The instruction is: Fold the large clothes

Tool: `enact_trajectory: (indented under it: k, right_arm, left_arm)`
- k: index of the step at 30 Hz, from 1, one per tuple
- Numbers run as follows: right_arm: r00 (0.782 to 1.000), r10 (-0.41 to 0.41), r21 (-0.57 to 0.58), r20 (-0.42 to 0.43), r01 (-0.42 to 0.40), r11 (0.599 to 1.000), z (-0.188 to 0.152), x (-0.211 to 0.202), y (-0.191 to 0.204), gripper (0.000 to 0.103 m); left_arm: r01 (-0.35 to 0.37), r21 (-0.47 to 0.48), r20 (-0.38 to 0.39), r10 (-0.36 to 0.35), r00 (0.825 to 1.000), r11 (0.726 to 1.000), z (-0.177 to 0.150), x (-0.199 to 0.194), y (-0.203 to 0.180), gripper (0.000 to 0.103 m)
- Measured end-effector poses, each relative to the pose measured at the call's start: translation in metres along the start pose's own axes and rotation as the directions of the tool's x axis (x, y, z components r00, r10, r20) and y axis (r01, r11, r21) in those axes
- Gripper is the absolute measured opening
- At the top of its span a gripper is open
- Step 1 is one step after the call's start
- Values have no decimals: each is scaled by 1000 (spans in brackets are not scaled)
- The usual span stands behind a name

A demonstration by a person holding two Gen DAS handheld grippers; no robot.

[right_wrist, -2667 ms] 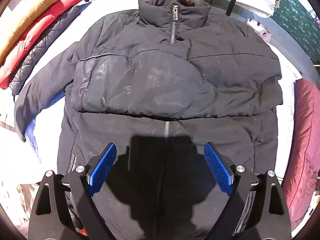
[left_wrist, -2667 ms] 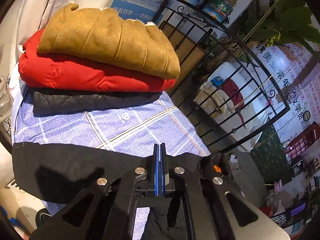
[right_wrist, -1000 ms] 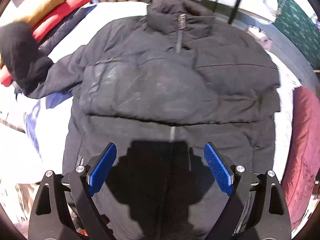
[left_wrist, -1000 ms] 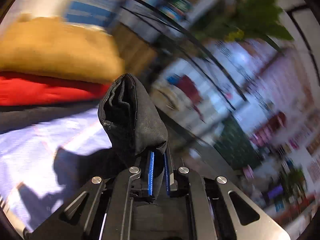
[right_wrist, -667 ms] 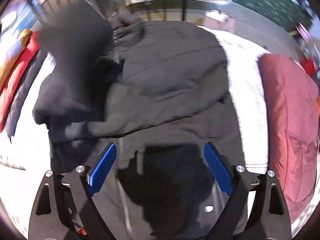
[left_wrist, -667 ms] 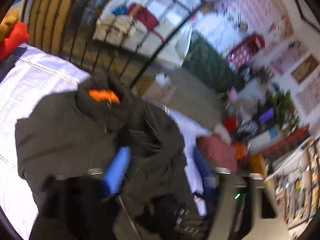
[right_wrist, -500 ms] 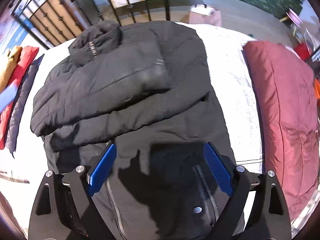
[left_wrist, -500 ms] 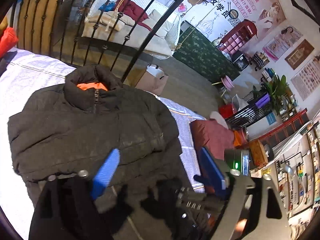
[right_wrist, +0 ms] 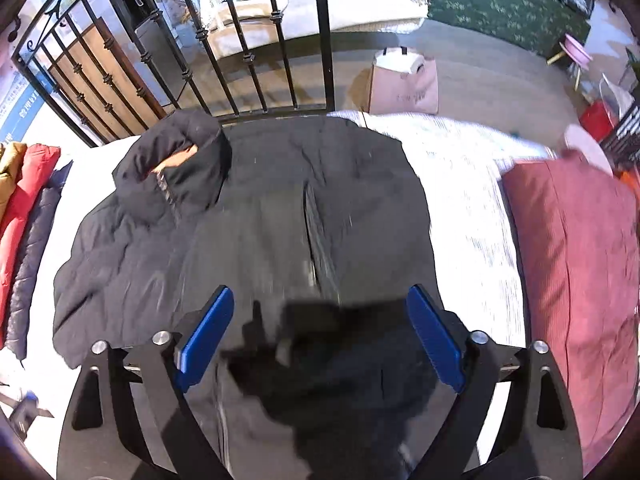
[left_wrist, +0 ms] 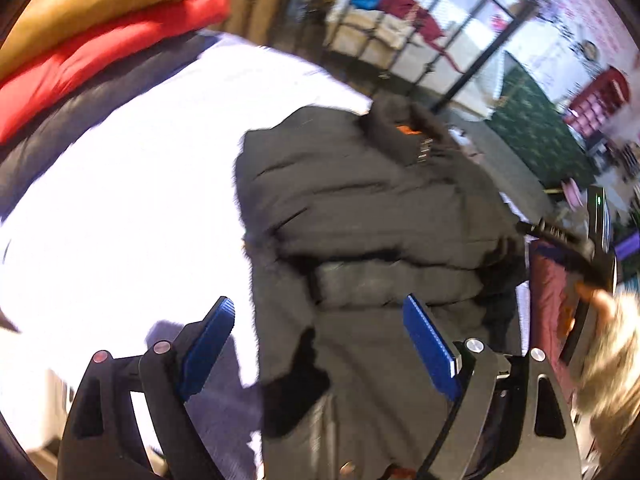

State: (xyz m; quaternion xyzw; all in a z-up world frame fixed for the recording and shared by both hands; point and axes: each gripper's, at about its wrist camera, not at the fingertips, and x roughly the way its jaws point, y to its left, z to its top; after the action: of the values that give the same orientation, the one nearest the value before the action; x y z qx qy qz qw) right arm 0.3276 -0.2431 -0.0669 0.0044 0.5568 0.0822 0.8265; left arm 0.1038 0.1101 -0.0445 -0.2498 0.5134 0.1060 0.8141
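Both claws stand wide and empty over the jacket's (right_wrist: 280, 220) lower part; right claw (right_wrist: 320, 336), jaws just narrowing slightly, sits mid-hem, left claw (left_wrist: 320, 348) at its left edge; jacket runs from bottom centre up to collar (right_wrist: 180, 160), upper left

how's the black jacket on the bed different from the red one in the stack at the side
The black jacket lies alone in the middle of the bed, sleeves folded across its front but its body still long; the red jacket is a compact bundle. The black one has nothing on it, while the red one is sandwiched between a tan coat above and a dark quilted jacket below. Both are puffy winter jackets on the same white bedding.
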Motion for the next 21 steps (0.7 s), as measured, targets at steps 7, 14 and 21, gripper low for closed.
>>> enact_trajectory:
  k: [7,14,21]
  right_arm:
    - [990,-89,-239,-106,61,969,-1,42,39,21]
    - [957,-290,-279,-9,276,920,12,36,14,0]
    - [990,-117,-127,-81,106,986,27,23,-20,44]
  left_arm:
    - [-51,-38,-45,50,998,998,-17,2,20,84]
    - [-56,10,-38,56,998,998,-16,1,13,84]
    - [-90,27,-64,92,994,996,-21,11,12,84]
